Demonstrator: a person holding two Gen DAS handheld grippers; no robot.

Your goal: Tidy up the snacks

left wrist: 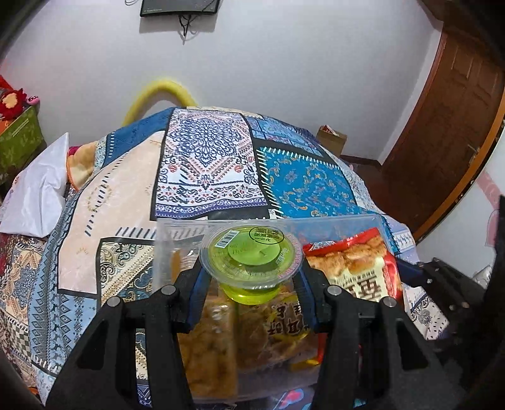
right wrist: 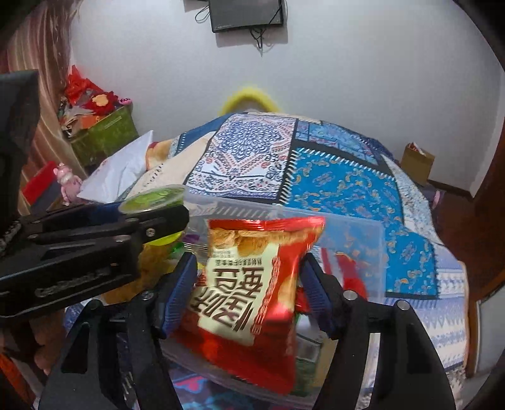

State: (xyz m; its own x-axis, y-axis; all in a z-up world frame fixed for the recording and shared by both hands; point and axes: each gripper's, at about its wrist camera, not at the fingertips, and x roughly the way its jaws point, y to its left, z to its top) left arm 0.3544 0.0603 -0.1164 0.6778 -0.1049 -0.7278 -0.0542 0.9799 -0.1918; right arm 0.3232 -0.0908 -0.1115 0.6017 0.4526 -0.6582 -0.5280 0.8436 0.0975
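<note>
The green jelly cup [left wrist: 251, 257] is sitting pinched between the blue pads of the left gripper [left wrist: 251, 284], gripped just under its wide rim, with its sealed lid and barcode facing up. It is hanging over a clear plastic bin [left wrist: 347, 220] that is lying on a patchwork bedspread [left wrist: 205, 157]. Under the cup, inside the bin, yellowish packets of dried snacks [left wrist: 277, 328] are lying flat.

To the right of the cup, a red snack bag [right wrist: 249, 296] printed with large dark characters is standing between the fingers of the right gripper [right wrist: 247, 296], also over the bin. The jaws there are standing apart. The left pad [right wrist: 180, 293] seems to be lying against the bag's edge while the right one is looking slightly clear of it, though blur along that side is making it hard to say whether the bag is really being squeezed, so I cannot tell if it is gripped or loose. In the right wrist view the left gripper is reaching in from the left with the cup's rim showing above its finger.

Beyond the bin, a white pillow [left wrist: 41, 189] is resting at the bed's left side, and a dark screen [right wrist: 246, 14] is hanging on the white wall.
</note>
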